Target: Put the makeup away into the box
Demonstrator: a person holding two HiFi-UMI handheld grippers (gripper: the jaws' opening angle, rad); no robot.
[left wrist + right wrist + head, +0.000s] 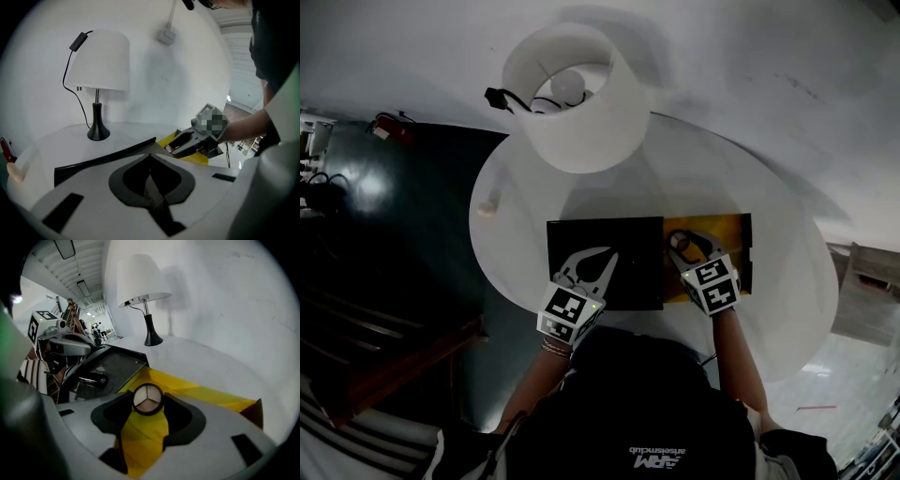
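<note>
- Left fingers are shut tight, holding nothing, over the black lid.
- Right fingers squeeze the round makeup. The yellow box lies just under it, so this hand is nearer.

Workshop hall: strip lights, table lamp.

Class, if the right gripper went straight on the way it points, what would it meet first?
Probably the box's yellow inside, just beyond the round compact that the right gripper holds; depth is unclear.
</note>
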